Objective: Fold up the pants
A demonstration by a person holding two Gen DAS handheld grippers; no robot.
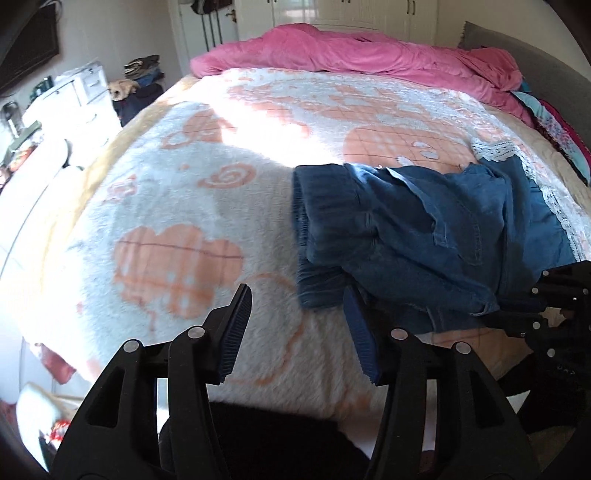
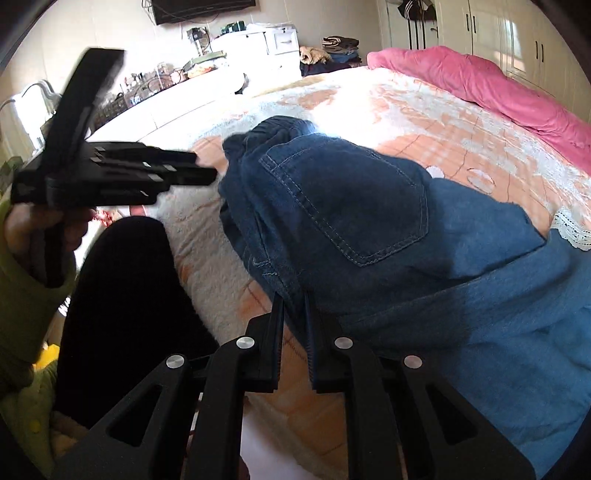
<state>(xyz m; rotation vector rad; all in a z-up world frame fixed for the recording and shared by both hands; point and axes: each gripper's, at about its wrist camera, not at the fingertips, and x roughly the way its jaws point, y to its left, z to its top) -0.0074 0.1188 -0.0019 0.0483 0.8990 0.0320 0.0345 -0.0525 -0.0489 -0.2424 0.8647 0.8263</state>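
Bedroom, daylight-washed: wide bed under a fluffy white blanket (image 1: 192, 206) printed with peach checked clouds and swirls, pink quilt (image 1: 354, 55) bunched along the far edge, white wardrobe doors (image 2: 524, 40) behind, dark wall screen (image 2: 199, 9) above a cluttered white dresser (image 2: 258, 40). No legible brand, label or lettering anywhere.

Blue denim pants (image 1: 424, 236) lying on the near right part of the blanket, folded over into a thick bundle; gathered elastic waistband at the left end, stitched patch pocket (image 2: 351, 206) on top with pale contrast seams, white lace trim (image 1: 495, 149) at the far hem.

Left gripper (image 1: 299, 328): black plastic, ribbed dark pads, spread wide and holding nothing, right pad just beside the bundle's lower left corner; seen from the right wrist view as a blurred black frame (image 2: 110, 173) gripped by a hand in a green sleeve.

Right gripper (image 2: 293, 332): nearly closed, pinching a fold of denim at the bundle's near edge.
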